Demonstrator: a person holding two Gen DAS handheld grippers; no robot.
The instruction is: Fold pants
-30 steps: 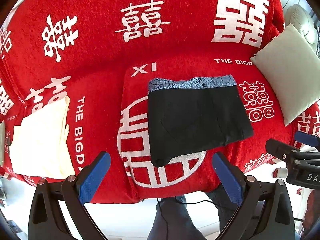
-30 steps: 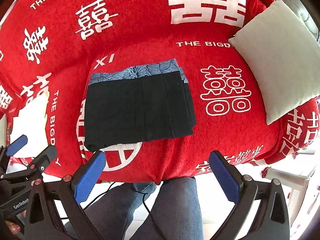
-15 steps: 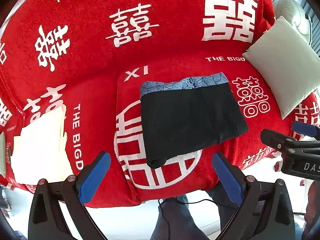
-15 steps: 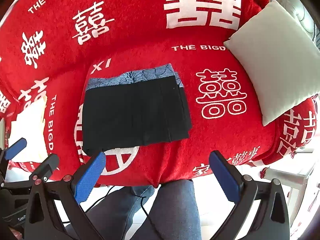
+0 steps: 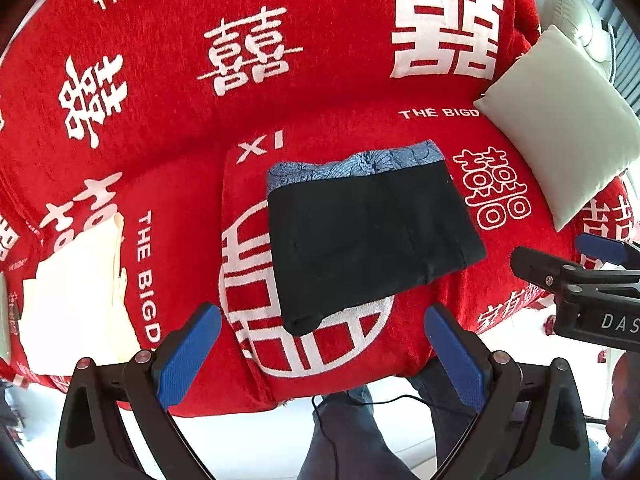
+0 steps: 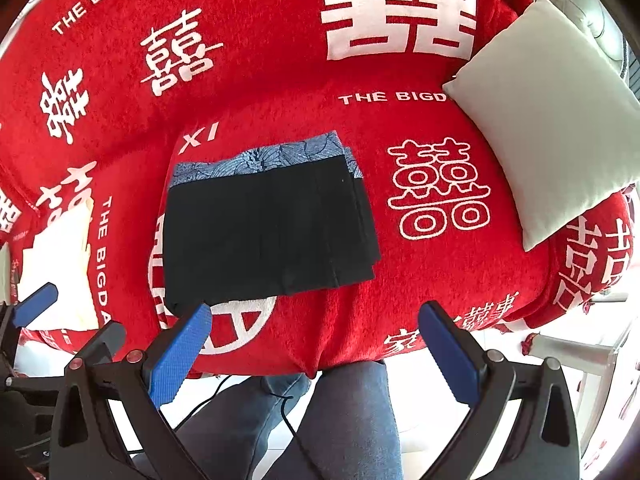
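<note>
The black pants (image 5: pixel 368 240) lie folded into a flat rectangle on the red sofa seat, with a blue patterned band along the far edge; they also show in the right wrist view (image 6: pixel 268 236). My left gripper (image 5: pixel 320 356) is open and empty, held back from the sofa's front edge, below the pants. My right gripper (image 6: pixel 316 352) is open and empty, also in front of the sofa, to the right of the left one. Neither touches the pants.
The red cover with white characters (image 5: pixel 280 60) drapes the whole sofa. A pale cushion (image 6: pixel 552 112) leans at the right. A cream folded cloth (image 5: pixel 76 292) lies at the left end. The person's jeans-clad legs (image 6: pixel 328 420) are below the front edge.
Both grippers have drawn back and away from the sofa; the folded pants look smaller and farther. The pants have not moved.
</note>
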